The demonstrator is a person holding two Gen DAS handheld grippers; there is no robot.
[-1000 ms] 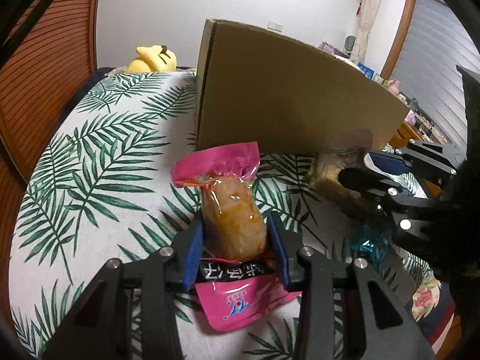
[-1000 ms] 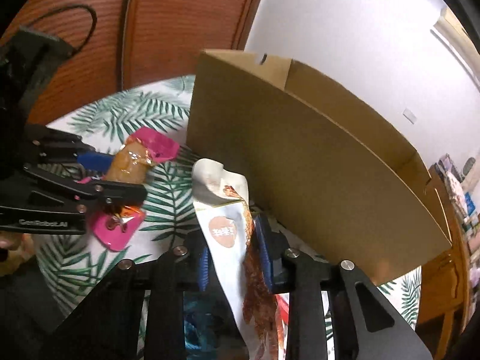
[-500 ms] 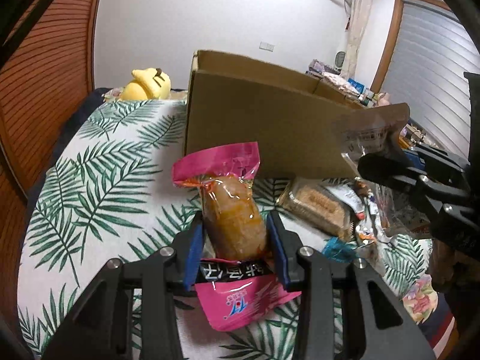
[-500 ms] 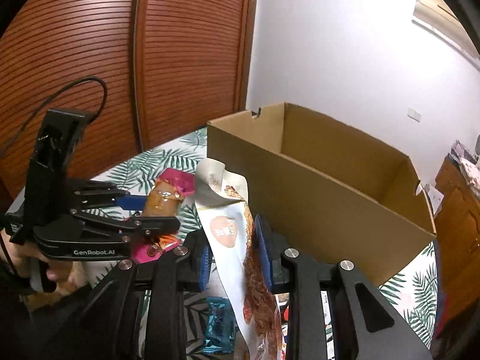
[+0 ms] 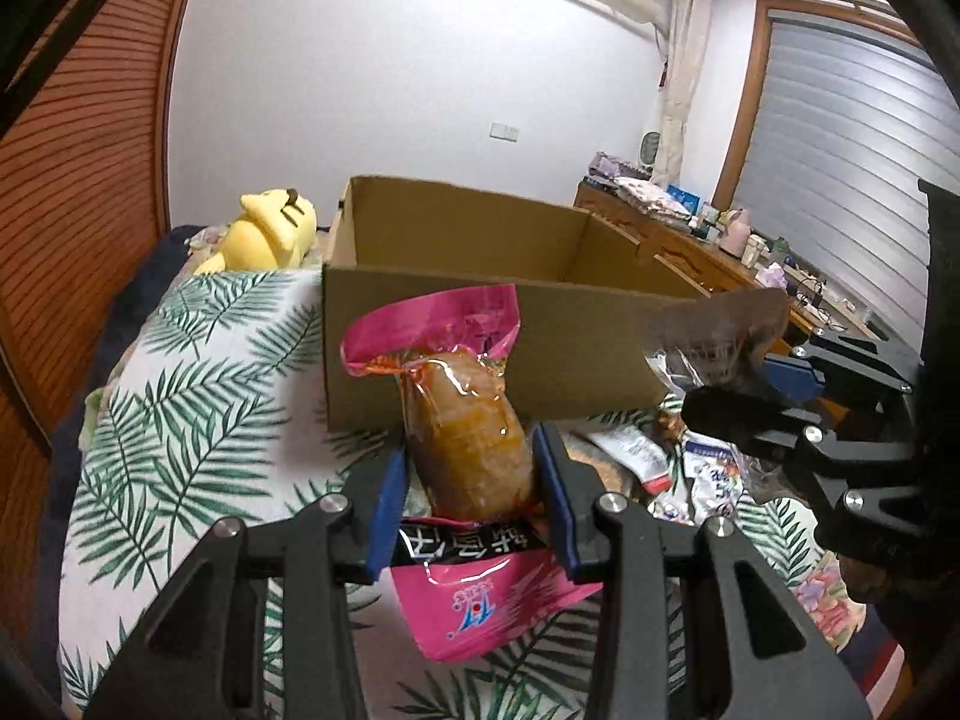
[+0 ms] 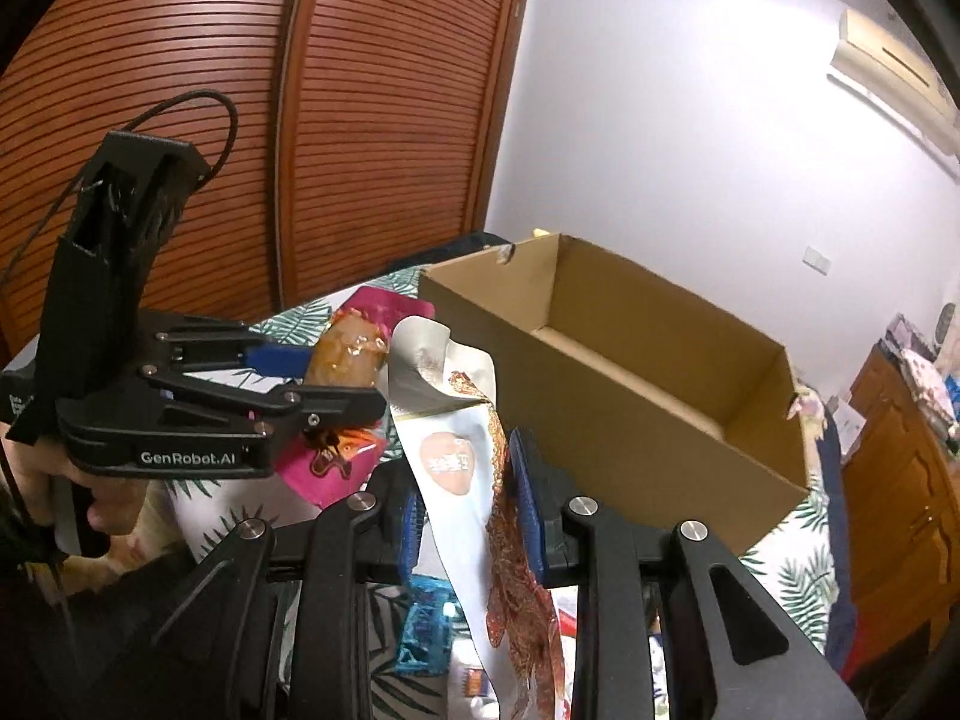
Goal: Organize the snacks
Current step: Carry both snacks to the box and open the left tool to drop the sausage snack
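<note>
My left gripper [image 5: 471, 468] is shut on a pink snack packet [image 5: 465, 420] with a brown meat piece inside, held in the air just in front of the open cardboard box [image 5: 480, 240]. My right gripper [image 6: 465, 480] is shut on a flat white and clear snack pouch [image 6: 456, 462] with reddish strips. That pouch stands upright near the box [image 6: 648, 384], whose inside looks bare. The left gripper [image 6: 336, 384] with its pink packet [image 6: 354, 354] shows at the left of the right wrist view. The right gripper [image 5: 756, 384] and its pouch [image 5: 714, 330] appear at the right of the left wrist view.
Loose snack packets [image 5: 660, 462] lie on the palm-leaf cloth [image 5: 180, 372] below the box's near wall. A blue wrapper [image 6: 426, 630] lies under my right gripper. A yellow plush toy [image 5: 270, 228] sits behind the box on the left. Wooden cabinets [image 6: 900, 480] stand at the right.
Both grippers have risen with their packets. The box's open top and inside have come into view, where before only its near wall showed.
</note>
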